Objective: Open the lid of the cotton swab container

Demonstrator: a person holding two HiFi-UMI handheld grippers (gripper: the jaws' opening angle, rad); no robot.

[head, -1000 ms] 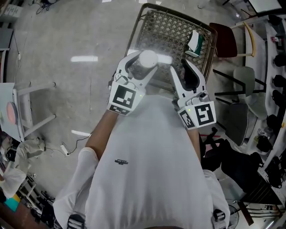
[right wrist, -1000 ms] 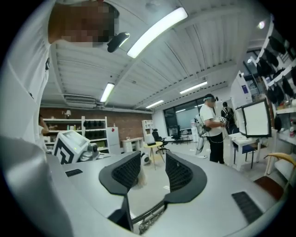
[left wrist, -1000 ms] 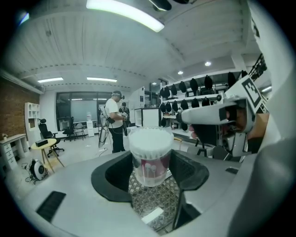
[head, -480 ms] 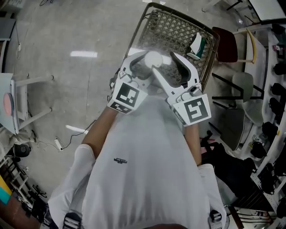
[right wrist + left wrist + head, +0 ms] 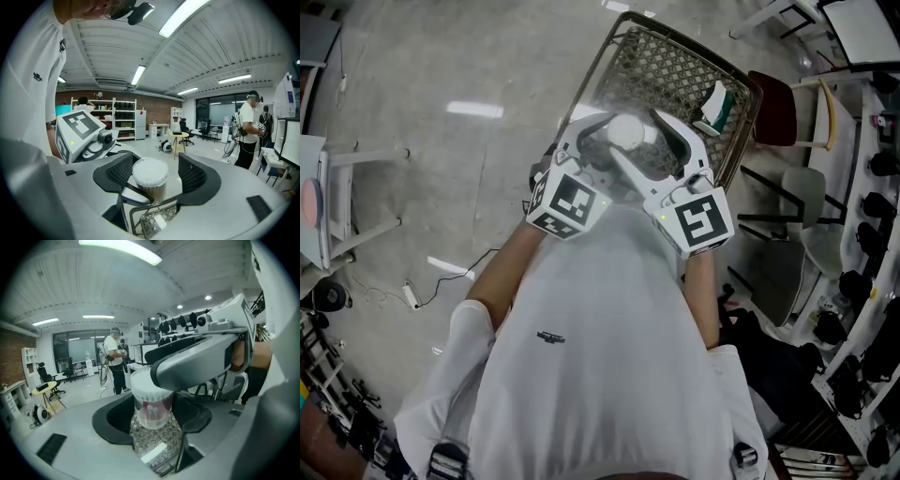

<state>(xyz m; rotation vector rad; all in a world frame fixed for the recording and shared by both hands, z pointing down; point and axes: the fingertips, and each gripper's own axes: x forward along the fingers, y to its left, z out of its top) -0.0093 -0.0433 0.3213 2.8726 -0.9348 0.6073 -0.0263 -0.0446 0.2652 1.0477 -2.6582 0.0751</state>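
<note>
**Item:** cotton swab container [image 5: 152, 404]. Small clear round tub, swabs showing through the wall, white lid [image 5: 150, 171] seated on top.

**Location:** in the air above a wire basket [image 5: 675, 70], clamped in my left gripper [image 5: 598, 141].

**Right gripper** [image 5: 154, 177]: jaws opening, straddling the lid, pads clear of it.

**Risk:** if I close off-centre, the tub may tilt, slip from the left grip and drop into the basket.

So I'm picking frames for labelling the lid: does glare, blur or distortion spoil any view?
Head view: the lid is washed out white, and lamp glare streaks the floor. Left gripper view: heavy fisheye bend, dark corners, ceiling lamp blown out, cotton swab container body readable. Right gripper view: same bend, yet the lid is sharp and evenly lit.
</note>
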